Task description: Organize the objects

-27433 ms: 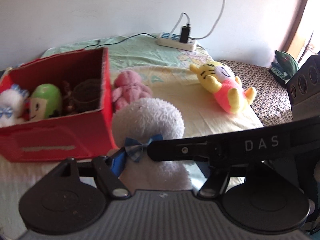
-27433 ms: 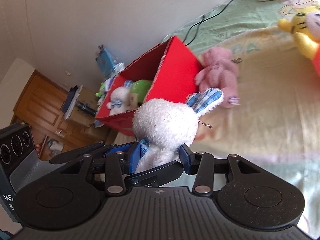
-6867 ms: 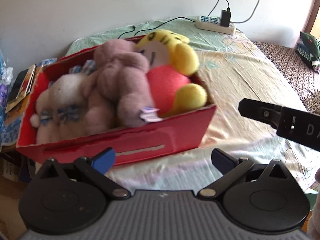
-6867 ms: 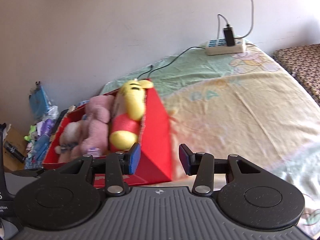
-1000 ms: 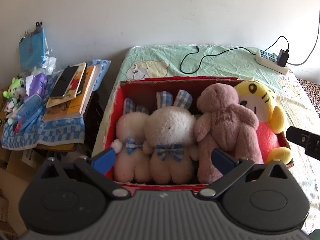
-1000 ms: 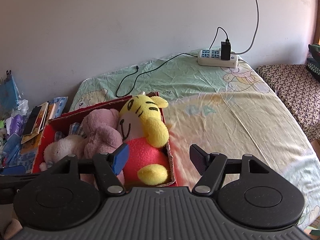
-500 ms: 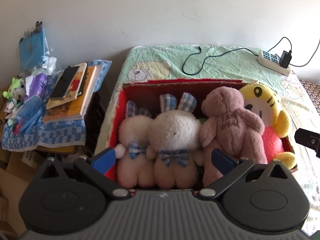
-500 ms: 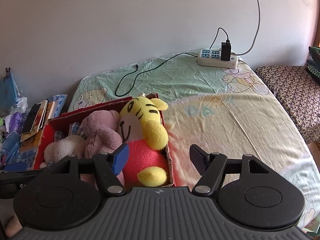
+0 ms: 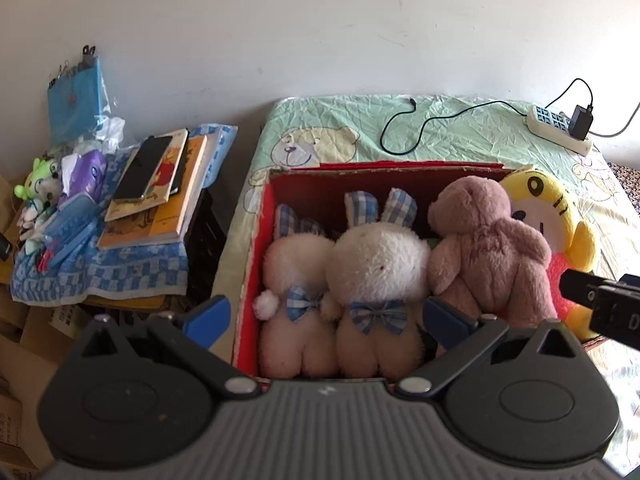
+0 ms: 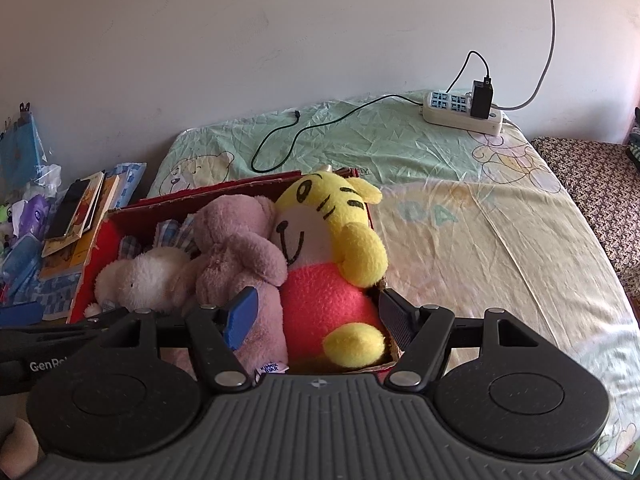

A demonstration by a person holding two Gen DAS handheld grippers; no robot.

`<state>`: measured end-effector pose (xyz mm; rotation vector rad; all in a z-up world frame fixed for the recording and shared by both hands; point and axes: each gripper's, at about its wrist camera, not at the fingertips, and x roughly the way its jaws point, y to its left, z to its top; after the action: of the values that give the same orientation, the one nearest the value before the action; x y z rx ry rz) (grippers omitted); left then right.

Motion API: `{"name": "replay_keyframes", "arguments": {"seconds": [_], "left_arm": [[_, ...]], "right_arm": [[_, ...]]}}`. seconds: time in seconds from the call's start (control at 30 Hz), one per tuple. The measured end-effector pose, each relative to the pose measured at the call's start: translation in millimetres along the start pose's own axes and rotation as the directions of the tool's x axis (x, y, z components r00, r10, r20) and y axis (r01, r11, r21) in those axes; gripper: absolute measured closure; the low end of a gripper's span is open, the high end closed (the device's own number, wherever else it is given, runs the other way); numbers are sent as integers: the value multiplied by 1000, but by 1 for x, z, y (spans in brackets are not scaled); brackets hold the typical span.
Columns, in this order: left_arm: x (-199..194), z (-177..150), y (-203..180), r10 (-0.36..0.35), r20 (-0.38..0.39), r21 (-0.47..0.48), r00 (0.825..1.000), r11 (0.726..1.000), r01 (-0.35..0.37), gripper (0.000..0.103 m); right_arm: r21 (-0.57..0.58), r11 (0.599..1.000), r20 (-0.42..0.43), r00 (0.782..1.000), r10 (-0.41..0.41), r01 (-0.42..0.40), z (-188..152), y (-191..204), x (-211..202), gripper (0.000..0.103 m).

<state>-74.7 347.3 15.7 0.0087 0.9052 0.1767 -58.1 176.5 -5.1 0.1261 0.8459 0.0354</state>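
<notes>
Both grippers hang over the open red cardboard box (image 9: 256, 240) on the bed, and it is packed — four soft toys side by side. From the left wrist view the left gripper (image 9: 324, 316) has its blue-padded fingers (image 9: 208, 314) spread wide, nothing between them, framing the two fluffy white rabbit toys with blue checked bow ties (image 9: 352, 276). These sit shoulder to shoulder at the box's left end, checked ears up against the back wall. Just beside them is the dusty-pink plush bear (image 9: 486, 248), back turned to the camera, touching the right-hand rabbit. At the far right end the yellow tiger toy with a pink body (image 9: 548, 220) leans over the box's edge, pressed against the bear.

Over to the right wrist view: the right gripper (image 10: 316, 314) is also spread wide and empty — its fingers straddle the tiger's pink belly without touching it.

The box rests on the pale cartoon-print bedsheet (image 10: 460, 220). Near the wall lie a white power strip with a black charger plugged in (image 10: 462, 114) and a black cable (image 10: 320, 120) looping across the sheet. Left of the bed is a stack of books topped by a dark phone (image 9: 154, 184), lying on a blue checked cloth (image 9: 120, 276).
</notes>
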Motion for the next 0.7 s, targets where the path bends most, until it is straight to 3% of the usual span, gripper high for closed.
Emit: {"name": "replay_keyframes", "arguments": {"seconds": [0.37,0.7], "left_arm": [[2,-3,-2,20,-8,-1,1000,1000,-20,1],[2,-7,-2,27,-18,-54,999,998,-28,1]], "right_arm": [[2,1000,0,1000,5,-5,-3,1,4,33],[-72,997,-7,1000,23,-23,3,8,9,33]]}}
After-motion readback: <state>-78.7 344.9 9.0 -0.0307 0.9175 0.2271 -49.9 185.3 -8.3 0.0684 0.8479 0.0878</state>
